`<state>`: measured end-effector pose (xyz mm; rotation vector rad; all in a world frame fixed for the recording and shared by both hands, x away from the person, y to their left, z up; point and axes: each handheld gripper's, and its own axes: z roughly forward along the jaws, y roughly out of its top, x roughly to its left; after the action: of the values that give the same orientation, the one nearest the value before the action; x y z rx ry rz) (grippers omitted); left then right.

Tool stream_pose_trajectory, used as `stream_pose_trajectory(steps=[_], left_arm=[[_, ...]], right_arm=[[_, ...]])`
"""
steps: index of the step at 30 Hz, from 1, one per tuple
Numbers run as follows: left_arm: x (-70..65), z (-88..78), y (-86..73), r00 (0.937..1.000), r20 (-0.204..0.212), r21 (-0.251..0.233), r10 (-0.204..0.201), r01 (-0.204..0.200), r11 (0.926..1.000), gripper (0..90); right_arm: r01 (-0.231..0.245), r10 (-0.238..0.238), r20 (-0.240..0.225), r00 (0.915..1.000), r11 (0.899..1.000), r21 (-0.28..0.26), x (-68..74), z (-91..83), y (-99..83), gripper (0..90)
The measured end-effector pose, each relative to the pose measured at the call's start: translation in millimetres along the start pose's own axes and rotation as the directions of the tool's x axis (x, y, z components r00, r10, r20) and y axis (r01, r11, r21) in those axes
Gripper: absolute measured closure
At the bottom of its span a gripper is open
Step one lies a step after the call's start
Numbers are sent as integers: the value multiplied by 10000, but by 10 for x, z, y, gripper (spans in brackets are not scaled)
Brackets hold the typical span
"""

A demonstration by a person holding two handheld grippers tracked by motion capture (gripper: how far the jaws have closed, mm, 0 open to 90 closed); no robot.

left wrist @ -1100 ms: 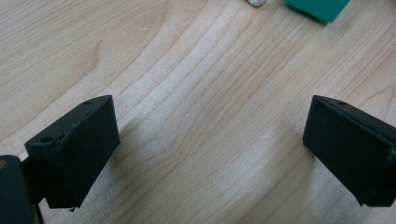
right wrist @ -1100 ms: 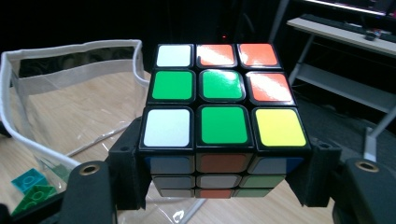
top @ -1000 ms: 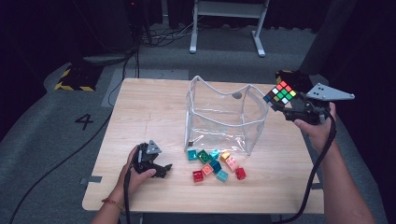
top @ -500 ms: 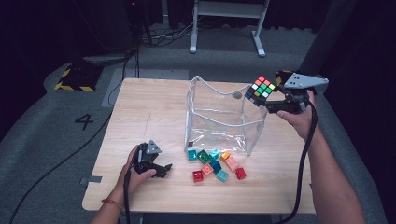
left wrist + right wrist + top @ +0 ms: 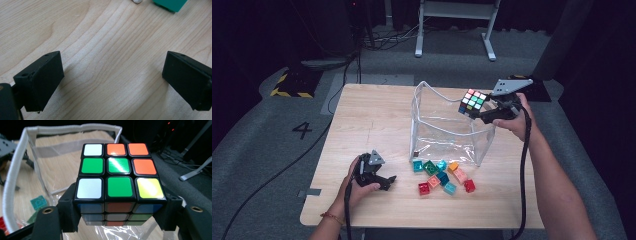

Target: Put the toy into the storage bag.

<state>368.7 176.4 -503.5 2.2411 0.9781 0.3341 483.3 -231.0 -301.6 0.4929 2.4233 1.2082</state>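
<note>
Puzzle cube (image 5: 117,182) clamped between the right tongs (image 5: 120,217).

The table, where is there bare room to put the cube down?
The table's whole far-left part, left of the clear bag, is bare wood. So is the near strip between the left gripper and the blocks. It is crowded right in front of the bag, where the blocks lie.

We see a light wooden table (image 5: 362,125) on grey floor. On it stands a clear plastic bag (image 5: 447,132) with a white rim, open at the top. Small coloured blocks (image 5: 442,176) lie scattered just beside its near side, mostly teal, red and orange.
</note>
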Motion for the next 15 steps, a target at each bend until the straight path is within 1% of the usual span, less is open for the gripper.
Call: stream_pose_trajectory(steps=[3, 4, 7, 8, 11, 13, 14, 15], left_arm=[[0, 0, 0, 10000, 0, 2, 4, -4, 10000, 37], [0, 0, 0, 10000, 0, 0, 2, -2, 10000, 37], [0, 0, 0, 10000, 1, 0, 1, -1, 10000, 37], [0, 0, 0, 10000, 0, 0, 4, -4, 10000, 37], [1, 0, 0, 10000, -6, 9, 16, -16, 10000, 37], [0, 0, 0, 10000, 3, 1, 0, 0, 10000, 37], [1, -1, 0, 10000, -7, 10, 15, -15, 10000, 37], [0, 0, 0, 10000, -1, -2, 0, 0, 10000, 37]], right_arm=[[36, -24, -254, 9997, 9988, 479, -13, 93, 8, 339], [154, -132, -330, 9994, 9975, 689, -20, 121, 11, 339], [265, -195, -566, 9982, 9918, 1251, -58, 191, 22, 339], [334, -245, -639, 9977, 9893, 1418, -79, 211, 26, 339], [314, -156, -859, 9962, 9820, 1863, -148, 251, 37, 339], [388, -184, -964, 9952, 9760, 2143, -174, 281, 47, 339], [571, -346, -1001, 9944, 9710, 2320, -183, 303, 53, 339], [638, -369, -1093, 9933, 9649, 2547, -184, 325, 60, 339]])
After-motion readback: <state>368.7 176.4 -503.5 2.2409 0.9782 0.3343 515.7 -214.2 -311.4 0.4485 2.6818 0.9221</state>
